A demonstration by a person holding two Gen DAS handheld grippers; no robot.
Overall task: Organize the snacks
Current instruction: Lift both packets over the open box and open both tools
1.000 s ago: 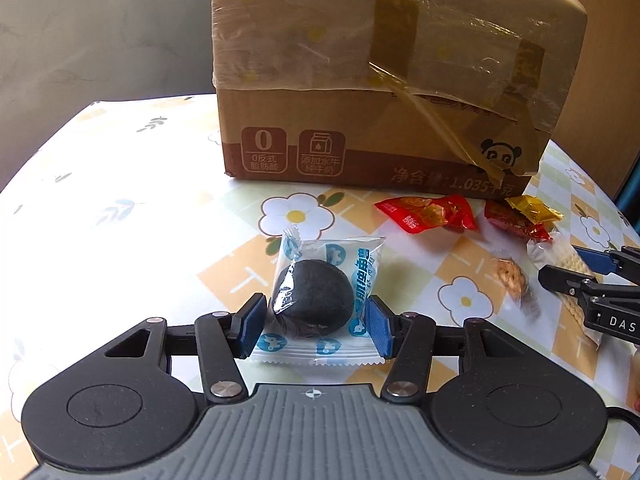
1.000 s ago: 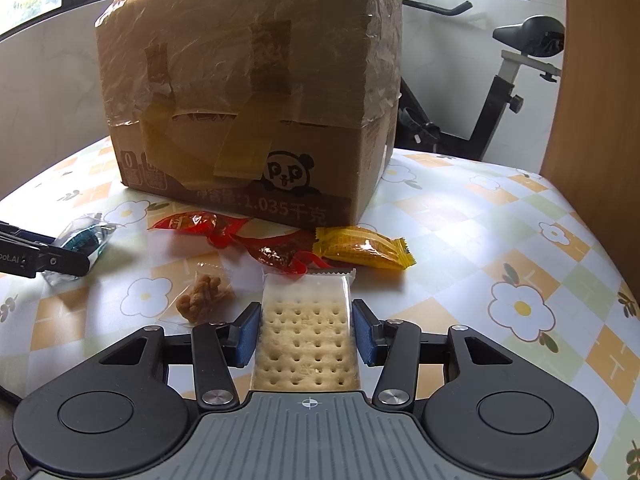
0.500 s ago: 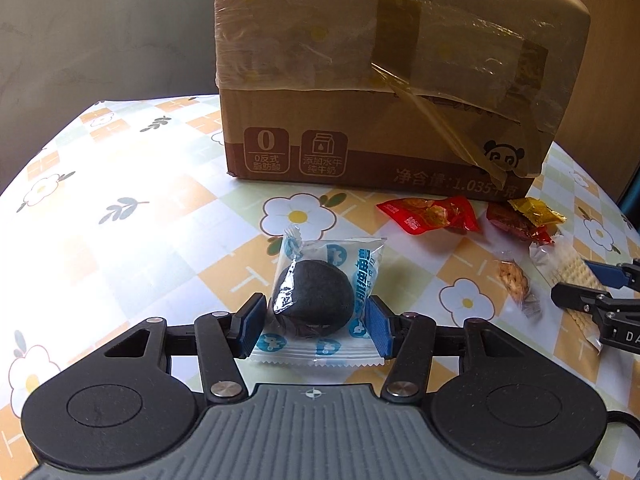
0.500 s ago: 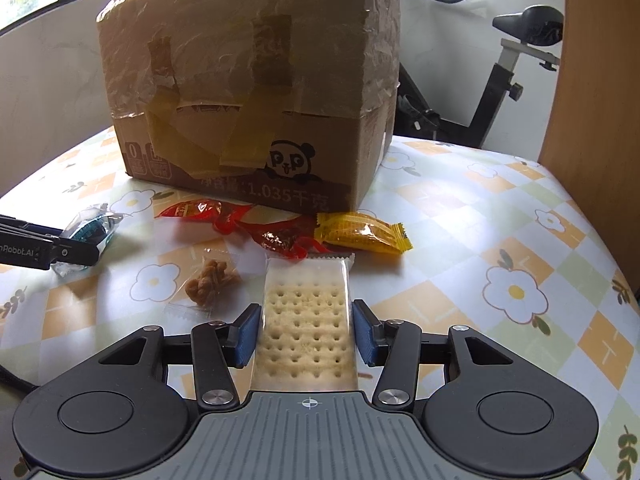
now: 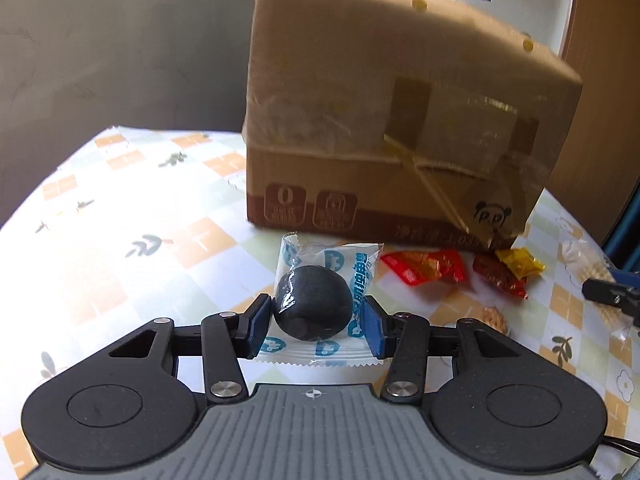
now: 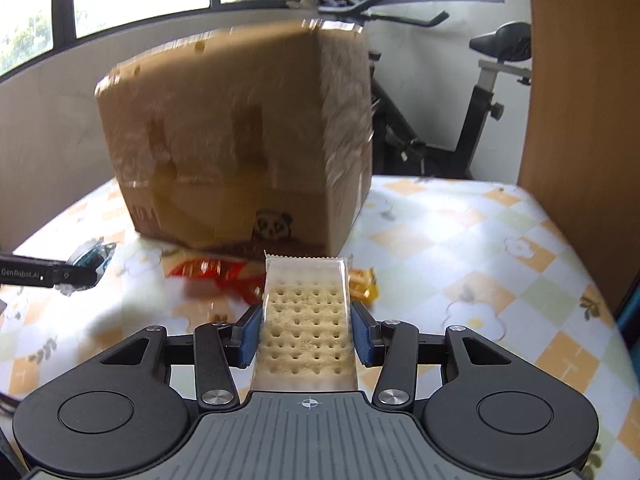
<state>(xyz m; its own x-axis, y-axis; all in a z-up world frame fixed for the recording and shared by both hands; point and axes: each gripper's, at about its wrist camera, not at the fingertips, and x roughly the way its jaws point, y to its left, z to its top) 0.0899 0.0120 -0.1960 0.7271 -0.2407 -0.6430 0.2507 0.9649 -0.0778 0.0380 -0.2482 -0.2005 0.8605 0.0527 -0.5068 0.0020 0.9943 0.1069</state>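
Behind the flowered, checkered tabletop (image 6: 460,248) stands a taped cardboard box (image 5: 384,128) near its far edge. The left gripper (image 5: 314,326) is closing its blue pads on a crinkly clear packet with a round black cake (image 5: 312,306), apparently lifted. The right gripper (image 6: 307,334) clamps a flat, dimpled cracker packet (image 6: 306,320). Glossy red wrappers (image 5: 424,266) lie before the box.

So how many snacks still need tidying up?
Nothing looks tidied yet. In hand: the left gripper is closing on the black round snack packet, and the right gripper is shut on the cracker packet. Left on the table by the cardboard box: the red packet, the dark red packet, the yellow packet and a small nut packet.
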